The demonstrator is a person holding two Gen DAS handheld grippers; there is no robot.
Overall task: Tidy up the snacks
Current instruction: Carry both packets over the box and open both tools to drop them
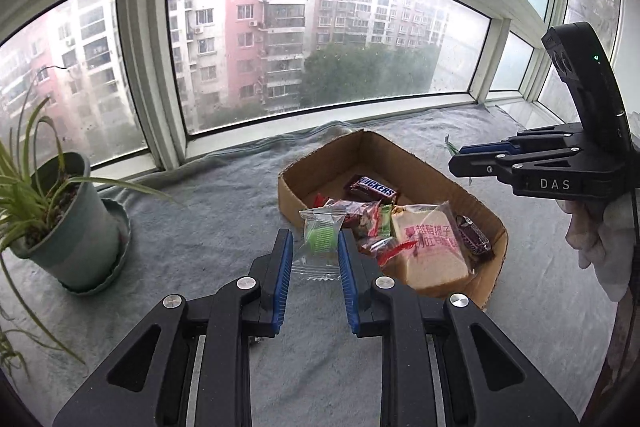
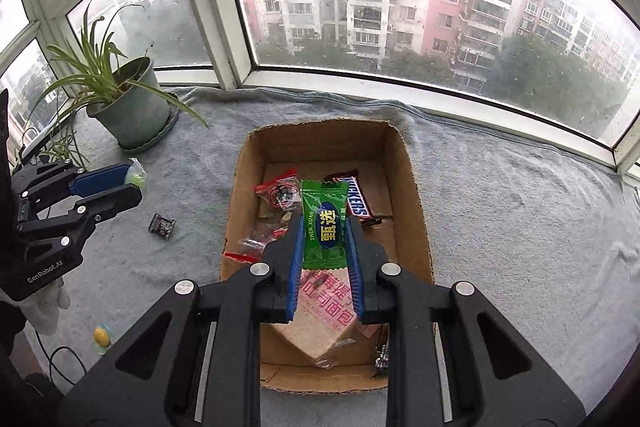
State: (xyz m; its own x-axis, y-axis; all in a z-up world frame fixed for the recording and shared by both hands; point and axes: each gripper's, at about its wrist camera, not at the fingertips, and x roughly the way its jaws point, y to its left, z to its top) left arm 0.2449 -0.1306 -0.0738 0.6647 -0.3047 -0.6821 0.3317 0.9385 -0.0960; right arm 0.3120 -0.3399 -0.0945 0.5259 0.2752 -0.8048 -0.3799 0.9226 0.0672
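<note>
A cardboard box (image 1: 492,223) (image 2: 416,195) sits on a grey cloth and holds a Snickers bar (image 1: 372,189) (image 2: 356,201), a wrapped bread slice (image 1: 432,251) (image 2: 320,327) and several small candies. My left gripper (image 1: 314,247) (image 2: 134,183) is shut on a clear packet with a green sweet (image 1: 318,237) (image 2: 135,175), held left of the box. My right gripper (image 2: 324,227) (image 1: 456,157) is shut on a green candy packet (image 2: 324,223), held above the box.
A potted plant (image 1: 60,223) (image 2: 128,107) stands at the left by the window. A small dark candy (image 2: 162,225) and a yellow sweet (image 2: 102,337) lie on the cloth (image 2: 520,227) left of the box.
</note>
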